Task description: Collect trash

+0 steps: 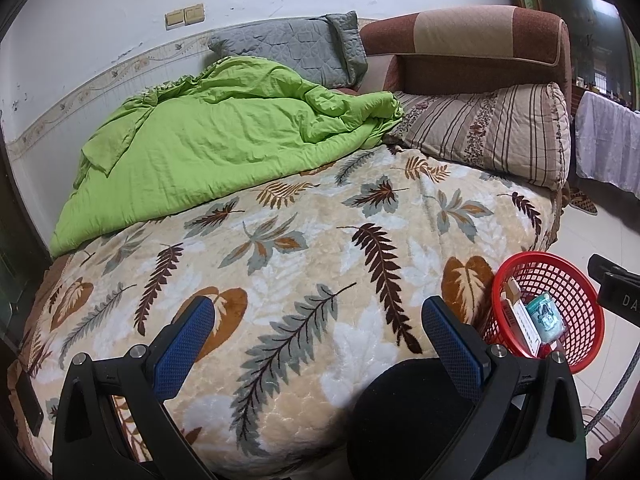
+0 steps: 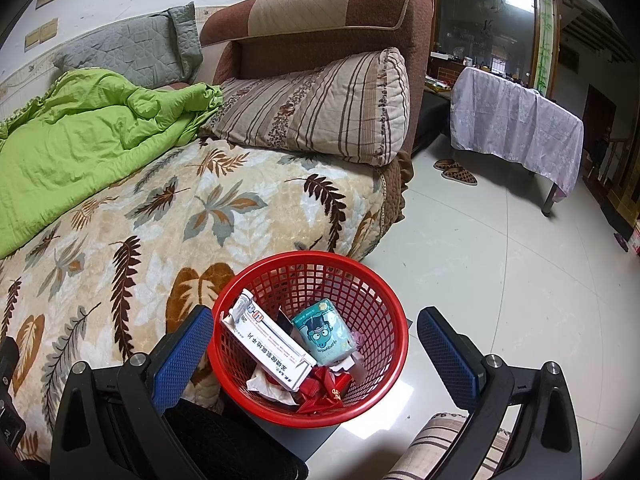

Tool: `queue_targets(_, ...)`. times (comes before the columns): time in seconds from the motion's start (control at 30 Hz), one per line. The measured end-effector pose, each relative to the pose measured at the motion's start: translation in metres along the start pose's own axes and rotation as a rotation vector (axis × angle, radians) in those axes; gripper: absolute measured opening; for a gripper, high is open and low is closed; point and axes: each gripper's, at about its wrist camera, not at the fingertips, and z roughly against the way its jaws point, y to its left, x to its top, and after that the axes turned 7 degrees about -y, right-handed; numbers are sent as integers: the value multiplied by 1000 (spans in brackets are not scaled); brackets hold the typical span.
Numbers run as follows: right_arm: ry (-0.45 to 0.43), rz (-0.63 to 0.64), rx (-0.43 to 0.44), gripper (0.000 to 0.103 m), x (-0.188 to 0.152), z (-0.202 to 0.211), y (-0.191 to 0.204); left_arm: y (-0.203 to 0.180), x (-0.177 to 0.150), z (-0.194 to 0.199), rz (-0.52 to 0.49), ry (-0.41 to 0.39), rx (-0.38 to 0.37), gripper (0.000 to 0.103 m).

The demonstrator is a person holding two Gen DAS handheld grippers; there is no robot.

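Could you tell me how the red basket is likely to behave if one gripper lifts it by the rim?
The red basket is thin open mesh, so its rim would probably flex a little under a pinch. It holds only light-looking things, a white box, a teal packet and wrappers, so it should feel light. Lifted from one side, it may well tilt and shift them.

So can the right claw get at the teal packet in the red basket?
Probably yes: the right claw is open above the basket, and the teal packet lies on top, uncovered.
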Motion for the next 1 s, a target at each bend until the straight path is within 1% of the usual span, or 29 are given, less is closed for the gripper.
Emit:
queue_targets(0.8, 0, 2, 0, 103, 0, 0, 1, 0, -2, 1, 3, -2, 3, 103)
queue_targets(1.0, 8, 38, 19, 103, -4, -4, 10, 6, 2, -3, 37, 24, -4, 103)
